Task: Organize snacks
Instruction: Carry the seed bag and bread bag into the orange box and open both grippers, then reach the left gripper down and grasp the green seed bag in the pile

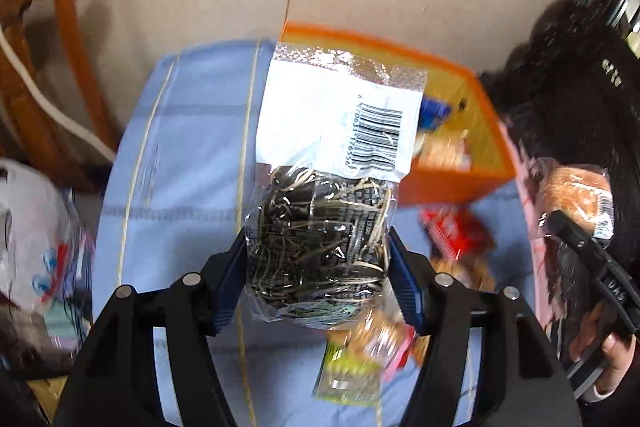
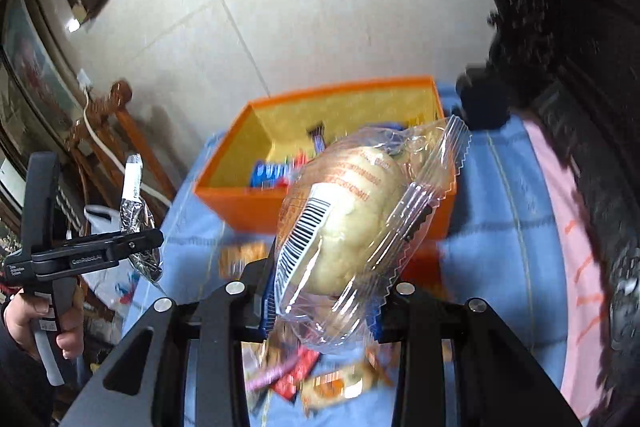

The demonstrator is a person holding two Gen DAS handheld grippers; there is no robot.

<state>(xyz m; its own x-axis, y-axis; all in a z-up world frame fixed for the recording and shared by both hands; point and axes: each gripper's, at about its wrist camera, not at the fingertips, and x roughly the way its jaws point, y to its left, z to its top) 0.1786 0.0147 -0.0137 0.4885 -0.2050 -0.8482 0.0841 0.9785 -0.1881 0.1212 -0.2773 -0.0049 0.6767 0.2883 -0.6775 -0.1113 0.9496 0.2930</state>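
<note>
My left gripper (image 1: pixel 318 267) is shut on a clear bag of sunflower seeds (image 1: pixel 320 243) with a white barcode label, held above the blue cloth, left of the orange box (image 1: pixel 452 183). My right gripper (image 2: pixel 324 295) is shut on a clear-wrapped bread bun (image 2: pixel 352 223), held in front of the orange box (image 2: pixel 320 207). The box holds several snack packets (image 2: pixel 272 173). The left gripper with the seed bag (image 2: pixel 136 219) shows at the left of the right wrist view. The right gripper with the bun (image 1: pixel 576 203) shows at the right of the left wrist view.
Loose snack packets (image 1: pixel 360 355) lie on the blue cloth (image 1: pixel 180 167) below both grippers, also seen in the right wrist view (image 2: pixel 304 375). A wooden chair (image 1: pixel 44 67) and a white plastic bag (image 1: pixel 32 227) are at the left. Dark carved furniture (image 2: pixel 580 67) stands at the right.
</note>
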